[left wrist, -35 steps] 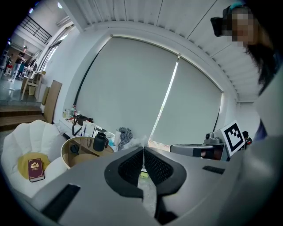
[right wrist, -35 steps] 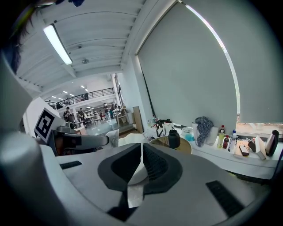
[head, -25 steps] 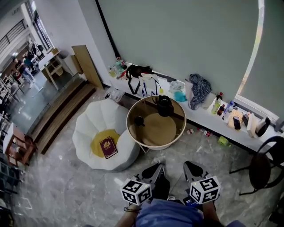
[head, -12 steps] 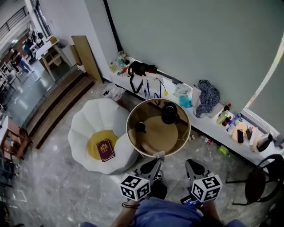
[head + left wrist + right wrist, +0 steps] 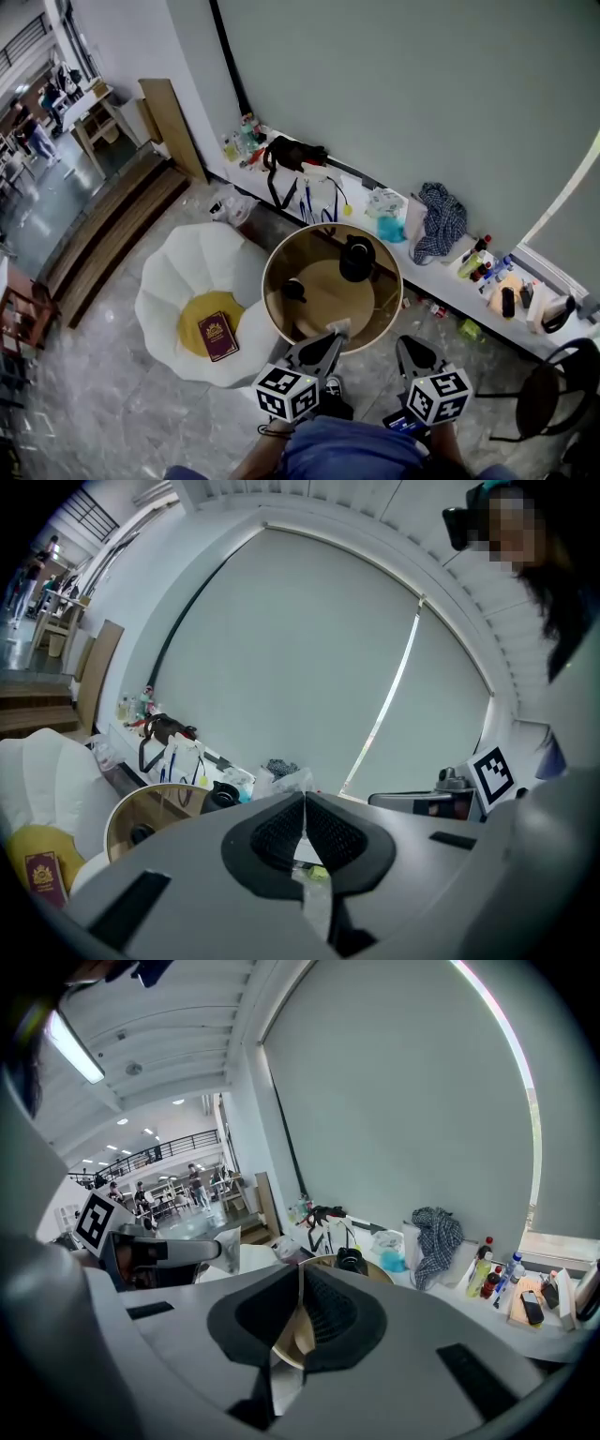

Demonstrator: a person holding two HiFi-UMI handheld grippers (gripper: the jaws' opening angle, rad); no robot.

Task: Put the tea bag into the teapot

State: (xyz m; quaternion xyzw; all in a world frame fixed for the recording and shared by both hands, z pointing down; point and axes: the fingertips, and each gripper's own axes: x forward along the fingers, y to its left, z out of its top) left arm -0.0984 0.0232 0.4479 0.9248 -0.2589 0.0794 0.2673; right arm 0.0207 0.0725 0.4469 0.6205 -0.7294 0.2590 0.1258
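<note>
— Where is the tea bag sitting right now?
— I am pinching the tea bag [image 5: 337, 328] in my left hand-held gripper [image 5: 330, 343]. The pads are pressing together on the white paper. The bag is sticking out past the tips along the gripper's own line, and in the head view it is showing against the near rim of the round worktop [image 5: 323, 281].
— And your other one?
— My right hand-held gripper [image 5: 406, 347] is hanging just beside it, jaws together, nothing between them.
— Which way is the teapot lying?
— The black teapot [image 5: 357, 258] is standing on the far half of the worktop, ahead of the left tips and a little to their right, well apart from the bag. The left one is looking slightly nearer and is carrying the bag, so I am judging that the forward reach falls to it. A small dark piece [image 5: 293, 289] is sitting to the teapot's left; I cannot tell whether it is the lid.
— Anything readable?
— I am finding no brand. The red book [image 5: 215, 335] is showing a gold emblem, too small to read, and the cubes [image 5: 286, 394] are showing only square markers.
</note>
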